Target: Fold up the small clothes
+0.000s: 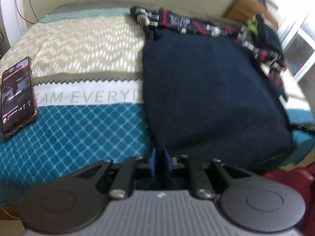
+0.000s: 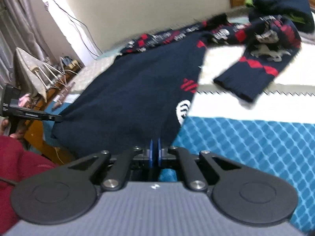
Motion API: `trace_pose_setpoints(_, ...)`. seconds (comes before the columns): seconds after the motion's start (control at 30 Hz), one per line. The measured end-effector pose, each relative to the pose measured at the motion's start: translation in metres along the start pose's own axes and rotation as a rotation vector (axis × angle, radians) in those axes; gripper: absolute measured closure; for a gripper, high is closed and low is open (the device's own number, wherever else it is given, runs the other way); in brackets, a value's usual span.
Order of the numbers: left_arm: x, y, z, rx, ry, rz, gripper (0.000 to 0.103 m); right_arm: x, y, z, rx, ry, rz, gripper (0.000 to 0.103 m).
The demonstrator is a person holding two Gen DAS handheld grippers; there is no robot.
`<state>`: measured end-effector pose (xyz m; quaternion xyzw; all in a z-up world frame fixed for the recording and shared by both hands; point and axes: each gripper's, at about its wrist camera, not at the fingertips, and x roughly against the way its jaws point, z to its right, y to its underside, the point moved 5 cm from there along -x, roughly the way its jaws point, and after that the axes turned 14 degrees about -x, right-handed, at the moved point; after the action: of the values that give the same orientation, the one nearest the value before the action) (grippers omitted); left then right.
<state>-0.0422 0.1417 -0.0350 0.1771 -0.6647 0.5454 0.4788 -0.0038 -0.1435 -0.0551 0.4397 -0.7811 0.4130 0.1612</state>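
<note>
A small navy knit sweater (image 1: 206, 90) with red and white patterned sleeves lies on the bed, its plain back up. My left gripper (image 1: 159, 157) is shut on the sweater's near hem at its left corner. In the right wrist view the sweater (image 2: 133, 90) stretches away from me, and my right gripper (image 2: 155, 151) is shut on its near hem at the other corner. One patterned sleeve (image 2: 261, 59) lies out to the right on the bedspread. The left gripper also shows in the right wrist view (image 2: 59, 118), pinching the far hem corner.
The bedspread (image 1: 78, 129) is teal diamond, white and beige. A phone (image 1: 17, 96) lies on it at the left. Another dark garment (image 2: 281, 5) with green sits at the bed's far right. A wall and cables stand behind; clutter and a drying rack (image 2: 45, 68) are at the left.
</note>
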Motion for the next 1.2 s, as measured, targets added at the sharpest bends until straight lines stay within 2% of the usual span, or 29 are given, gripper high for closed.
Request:
trace_pose_setpoints(0.07, 0.007, -0.011, -0.005, -0.015, -0.036, 0.04, 0.075, 0.006, -0.014, 0.008, -0.05, 0.005, 0.044, 0.072)
trace_pose_setpoints(0.1, 0.016, -0.018, -0.012, -0.012, -0.069, 0.083, 0.06, 0.014, -0.024, 0.013, -0.08, 0.015, 0.106, 0.071)
trace_pose_setpoints(0.13, 0.025, -0.027, -0.018, 0.001, -0.091, 0.135, 0.051, 0.022, -0.036, 0.019, -0.119, 0.014, 0.171, 0.07)
trace_pose_setpoints(0.23, 0.044, -0.057, -0.034, 0.061, -0.104, 0.275, 0.051, 0.048, -0.069, 0.045, -0.277, 0.024, 0.374, 0.064)
trace_pose_setpoints(0.3, 0.041, -0.077, -0.037, 0.078, -0.095, 0.327, 0.047, 0.061, -0.085, 0.067, -0.341, 0.07, 0.495, 0.058)
trace_pose_setpoints(0.33, 0.036, -0.088, -0.035, 0.086, -0.084, 0.34, 0.045, 0.063, -0.091, 0.076, -0.35, 0.113, 0.524, 0.058)
trace_pose_setpoints(0.4, 0.018, -0.108, -0.031, 0.088, -0.055, 0.347, 0.045, 0.058, -0.103, 0.092, -0.338, 0.217, 0.539, 0.058)
trace_pose_setpoints(0.5, -0.018, -0.137, -0.017, 0.08, -0.01, 0.326, 0.045, 0.042, -0.123, 0.11, -0.28, 0.312, 0.553, 0.058)
trace_pose_setpoints(0.6, -0.053, -0.157, -0.002, 0.079, 0.043, 0.283, 0.045, 0.023, -0.142, 0.137, -0.264, 0.383, 0.542, 0.059)
trace_pose_setpoints(0.67, -0.073, -0.165, 0.008, 0.076, 0.067, 0.246, 0.045, 0.012, -0.15, 0.15, -0.28, 0.394, 0.522, 0.058)
trace_pose_setpoints(0.8, -0.096, -0.177, 0.023, 0.04, 0.077, 0.204, 0.041, -0.002, -0.162, 0.149, -0.251, 0.334, 0.513, 0.059)
trace_pose_setpoints(0.83, -0.1, -0.18, 0.026, 0.032, 0.071, 0.196, 0.04, -0.004, -0.162, 0.146, -0.247, 0.313, 0.495, 0.08)
trace_pose_setpoints(0.87, -0.102, -0.183, 0.026, 0.025, 0.066, 0.192, 0.04, -0.006, -0.162, 0.145, -0.263, 0.271, 0.459, 0.094)
trace_pose_setpoints(0.97, -0.112, -0.195, 0.021, 0.024, 0.044, 0.179, 0.04, 0.014, -0.159, 0.144, -0.349, 0.17, 0.466, 0.095)
trace_pose_setpoints(1.03, -0.118, -0.207, 0.014, 0.038, 0.05, 0.181, 0.04, 0.043, -0.163, 0.141, -0.437, 0.048, 0.5, 0.095)
trace_pose_setpoints(1.1, -0.122, -0.224, 0.006, 0.056, 0.059, 0.2, 0.039, 0.071, -0.175, 0.132, -0.465, -0.032, 0.557, 0.095)
trace_pose_setpoints(1.2, -0.134, -0.255, -0.006, 0.071, 0.043, 0.273, 0.021, 0.1, -0.199, 0.11, -0.47, -0.104, 0.617, 0.095)
